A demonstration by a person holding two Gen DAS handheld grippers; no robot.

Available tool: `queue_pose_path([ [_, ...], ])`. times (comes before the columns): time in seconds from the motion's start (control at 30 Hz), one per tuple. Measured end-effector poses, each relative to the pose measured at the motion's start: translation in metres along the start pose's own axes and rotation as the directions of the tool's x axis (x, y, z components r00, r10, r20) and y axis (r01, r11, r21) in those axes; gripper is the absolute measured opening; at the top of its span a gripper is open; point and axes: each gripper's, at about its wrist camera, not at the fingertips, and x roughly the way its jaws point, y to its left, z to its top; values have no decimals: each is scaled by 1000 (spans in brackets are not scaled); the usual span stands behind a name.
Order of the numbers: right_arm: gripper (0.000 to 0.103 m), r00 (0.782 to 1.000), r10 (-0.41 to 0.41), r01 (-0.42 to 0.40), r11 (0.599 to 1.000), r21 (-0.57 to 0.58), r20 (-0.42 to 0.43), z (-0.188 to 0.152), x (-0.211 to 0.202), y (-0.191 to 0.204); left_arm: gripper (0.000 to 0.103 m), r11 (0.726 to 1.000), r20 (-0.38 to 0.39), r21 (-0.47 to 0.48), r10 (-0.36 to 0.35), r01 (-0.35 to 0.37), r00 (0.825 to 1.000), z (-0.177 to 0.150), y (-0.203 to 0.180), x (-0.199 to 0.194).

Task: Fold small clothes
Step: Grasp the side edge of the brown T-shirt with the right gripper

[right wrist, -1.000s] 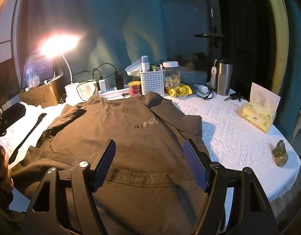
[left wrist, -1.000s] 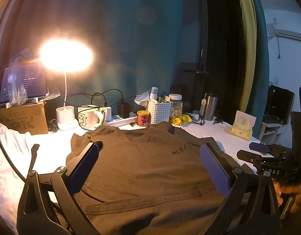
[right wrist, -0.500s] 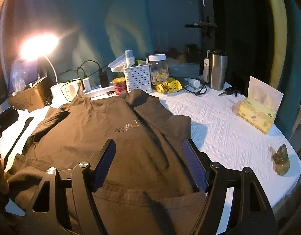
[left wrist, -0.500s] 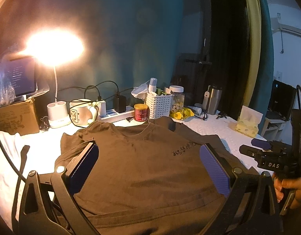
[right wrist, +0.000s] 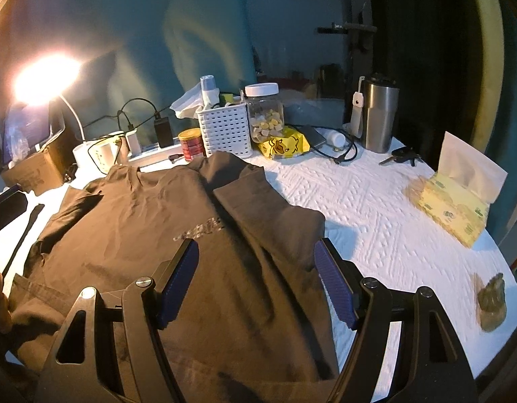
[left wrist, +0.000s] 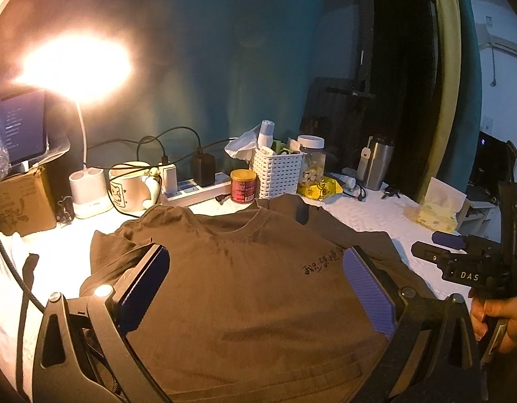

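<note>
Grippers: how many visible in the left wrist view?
2. The left gripper, open over the brown T-shirt; the right gripper at the right edge, its fingers largely cut off.

dim room, desk lamp [left wrist: 77, 63] glare, fisheye edges.

Counted on the tabletop [right wrist: 359, 208]: one brown T-shirt [left wrist: 251, 288], spread flat. One lit desk lamp [left wrist: 90, 194], one cardboard box [left wrist: 20, 201], one screen [left wrist: 21, 127] above it. One mug [left wrist: 129, 186], one white power strip [left wrist: 198, 191] carrying two plugged adapters, one white and one black. One small red tin [right wrist: 191, 144], one white perforated basket [right wrist: 225, 131], one clear jar [right wrist: 263, 114] with a white lid, one yellow snack bag [right wrist: 285, 146]. One steel tumbler [right wrist: 379, 117], one set of keys [right wrist: 401, 159], one yellow tissue pack [right wrist: 456, 201], one small dark figurine [right wrist: 492, 299]. Two grippers seen: left gripper [left wrist: 255, 288], right gripper [right wrist: 256, 282], each with two blue-padded jaws set wide apart.
</note>
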Motion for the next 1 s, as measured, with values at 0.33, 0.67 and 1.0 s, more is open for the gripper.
queue_pose_path([
  [0.33,76,999,-4,4,1000,5,-34,17,33,-24,102,1000,-43,2,13,-12,999,11,-3,32],
  [0.67,75,996,1,-1,1000,6,-88,29,78,-51,102,999,-96,-8,38,-39,995,13,-1,63],
  [1.0,73,980,67,-53,996,78,-186,27,128,-80,102,997,-146,-12,67,-70,987,10,2,88],
])
